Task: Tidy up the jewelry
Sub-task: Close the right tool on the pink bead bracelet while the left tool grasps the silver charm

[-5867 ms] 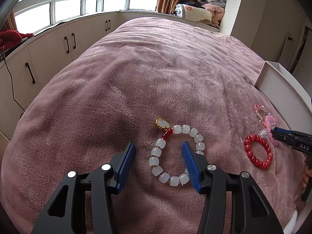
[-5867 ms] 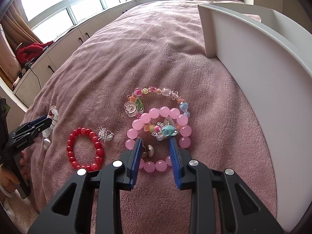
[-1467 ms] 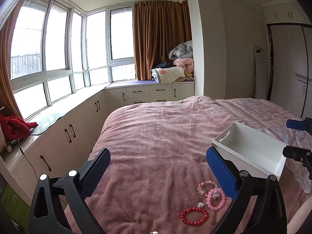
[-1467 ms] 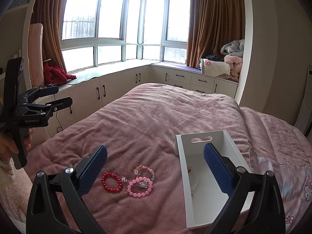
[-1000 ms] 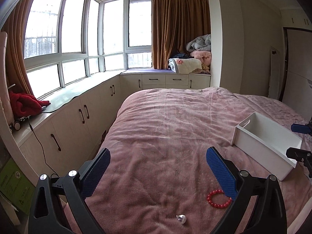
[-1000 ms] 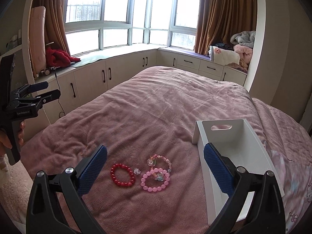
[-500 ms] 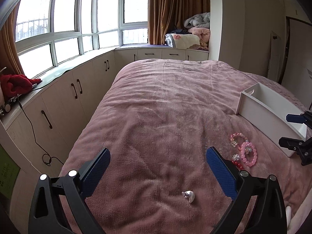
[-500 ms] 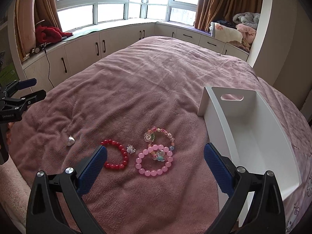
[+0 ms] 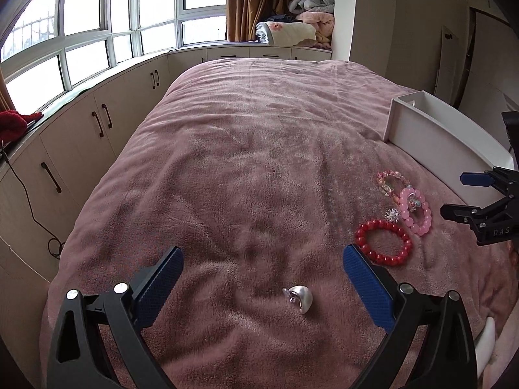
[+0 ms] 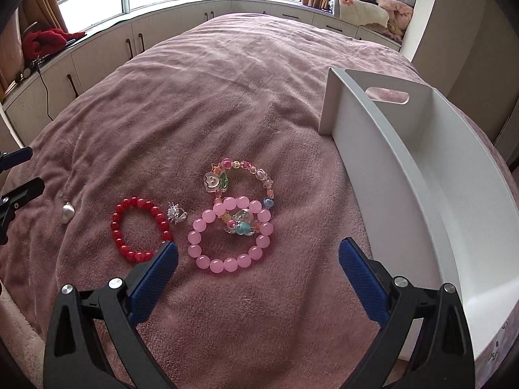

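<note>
Beaded bracelets [image 10: 231, 234] lie on plush blanket [image 10: 227, 97]; both grippers' jaws gape wide, empty.

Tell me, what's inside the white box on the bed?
From both views the white box shows only bare white inner walls and a handle slot. Its floor is hidden behind the near wall, so anything lying down there cannot be seen.

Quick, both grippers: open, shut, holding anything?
Left hand-held gripper: open, holding nothing.
Right hand-held gripper: open, holding nothing.
</note>
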The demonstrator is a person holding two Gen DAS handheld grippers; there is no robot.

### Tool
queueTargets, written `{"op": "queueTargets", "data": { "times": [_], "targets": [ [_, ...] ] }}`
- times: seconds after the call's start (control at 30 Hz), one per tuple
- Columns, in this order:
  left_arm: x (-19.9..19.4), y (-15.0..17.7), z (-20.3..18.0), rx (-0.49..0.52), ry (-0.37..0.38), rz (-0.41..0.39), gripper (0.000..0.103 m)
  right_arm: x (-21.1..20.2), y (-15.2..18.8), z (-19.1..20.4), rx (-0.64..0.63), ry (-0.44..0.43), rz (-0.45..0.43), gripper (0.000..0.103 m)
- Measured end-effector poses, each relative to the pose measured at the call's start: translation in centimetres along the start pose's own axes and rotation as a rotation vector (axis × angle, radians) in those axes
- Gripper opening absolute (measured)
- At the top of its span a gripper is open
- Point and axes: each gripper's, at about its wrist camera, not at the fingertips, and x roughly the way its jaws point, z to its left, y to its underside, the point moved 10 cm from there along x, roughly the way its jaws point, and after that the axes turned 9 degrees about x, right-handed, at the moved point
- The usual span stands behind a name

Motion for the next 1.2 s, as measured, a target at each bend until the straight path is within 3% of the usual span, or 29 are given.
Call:
{"op": "queueTargets", "data": {
  "times": [0.13, 0.23, 0.4, 0.43, 0.47, 0.57, 0.67, 0.73, 0.87, 0.93, 1.07, 1.2],
  "targets": [
    [0.7, 0.5, 0.2, -0.01, -0.002, 0.015, 0.099, 1.7, 0.7, -0.1, -0.016, 0.029, 0.035, 0.098],
    [0.9, 0.7, 0.3, -0.027, 0.012, 0.014, 0.099, 2.8, 1.1, -0.1, 0.013, 0.001, 0.059, 0.097],
    [1.1, 0.8, -0.4, 0.009, 0.015, 0.005, 0.098, 4.3, 1.8, -0.6, 0.115, -0.074, 0.104, 0.084],
    [1.1, 0.8, -0.7, 0.026, 0.016, 0.004, 0.093, 4.4, 2.0, -0.7, 0.133, -0.086, 0.107, 0.084],
    [1.3, 0.9, -1.1, 0.047, 0.02, 0.012, 0.081, 4.7, 2.1, -0.8, 0.144, -0.092, 0.114, 0.083],
    [2.5, 2.0, -2.1, 0.094, 0.033, 0.072, 0.059, 5.1, 2.6, -0.8, 0.153, -0.106, 0.137, 0.082],
    [3.4, 2.9, -3.0, 0.123, 0.052, 0.113, 0.041, 5.3, 3.1, -0.5, 0.146, -0.121, 0.157, 0.075],
    [3.5, 3.0, -3.6, 0.136, 0.075, 0.118, 0.035, 5.1, 3.2, -0.1, 0.146, -0.141, 0.16, 0.068],
    [3.5, 3.4, -4.3, 0.155, 0.088, 0.133, 0.035, 4.9, 2.9, -0.8, 0.255, -0.183, 0.146, 0.065],
    [3.5, 3.6, -4.3, 0.149, 0.099, 0.135, 0.035, 5.2, 2.7, -1.6, 0.315, -0.187, 0.149, 0.054],
    [3.8, 3.8, -4.3, 0.116, 0.135, 0.142, 0.03, 5.3, 2.8, -1.1, 0.228, -0.144, 0.148, 0.047],
    [3.8, 3.8, -4.2, 0.1, 0.145, 0.142, 0.03, 5.0, 3.0, -0.9, 0.211, -0.163, 0.153, 0.025]
  ]
}}
